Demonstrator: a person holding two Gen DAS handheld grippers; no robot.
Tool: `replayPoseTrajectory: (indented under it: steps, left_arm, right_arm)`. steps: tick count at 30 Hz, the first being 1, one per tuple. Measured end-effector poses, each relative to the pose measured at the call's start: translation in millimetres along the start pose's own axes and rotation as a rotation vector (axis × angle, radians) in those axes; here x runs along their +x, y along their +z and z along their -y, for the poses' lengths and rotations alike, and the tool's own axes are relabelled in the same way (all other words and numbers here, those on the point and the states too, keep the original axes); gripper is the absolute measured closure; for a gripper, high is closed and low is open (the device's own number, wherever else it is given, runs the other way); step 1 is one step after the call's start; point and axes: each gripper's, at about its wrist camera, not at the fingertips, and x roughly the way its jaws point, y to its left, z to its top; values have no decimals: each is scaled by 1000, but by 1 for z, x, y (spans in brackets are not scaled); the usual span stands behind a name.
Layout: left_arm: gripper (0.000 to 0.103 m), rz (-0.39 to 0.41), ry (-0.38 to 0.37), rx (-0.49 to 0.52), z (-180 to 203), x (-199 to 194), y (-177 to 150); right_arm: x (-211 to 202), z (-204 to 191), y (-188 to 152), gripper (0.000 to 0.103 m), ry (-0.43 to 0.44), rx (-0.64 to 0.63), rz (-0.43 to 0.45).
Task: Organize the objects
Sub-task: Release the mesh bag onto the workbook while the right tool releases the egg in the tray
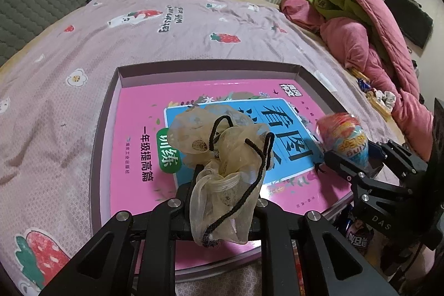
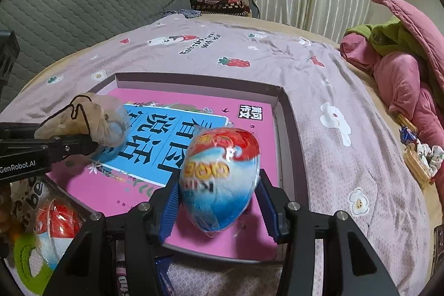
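Left gripper (image 1: 222,185) pinching mesh pouch (image 1: 219,154); right gripper (image 2: 219,199) clamping wrapped egg (image 2: 219,176) above box (image 2: 285,129). Risk: slick wrapper slipping; dangling cord (image 1: 241,196) snagging on release.

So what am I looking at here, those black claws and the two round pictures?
Each picture comes from a wide-angle camera mounted on a hand-held claw; a person carries one in each hand. One looks along the left gripper, which is shut on a beige mesh pouch with a black cord. The other looks along the right gripper, whose blue pads clamp a wrapped toy egg. Both hover over a shallow box lying on a bed; a pink book lies inside it.
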Motion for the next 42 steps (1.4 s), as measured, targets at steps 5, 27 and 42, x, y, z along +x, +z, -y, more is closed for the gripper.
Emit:
replayPoseTrajectory:
  steps: [5,27,42]
  left_arm:
    - [83,-2,1,-4,-1,0,0]
    - [63,4,6,3,3,-9,1]
    - [41,67,5,8,1,-32,4]
  right_arm:
    - [0,3,-1,50,-18,10,-1]
    - [-17,9,0,39,-52,9,64]
    - [-31,7,1,33,-44,-3,122]
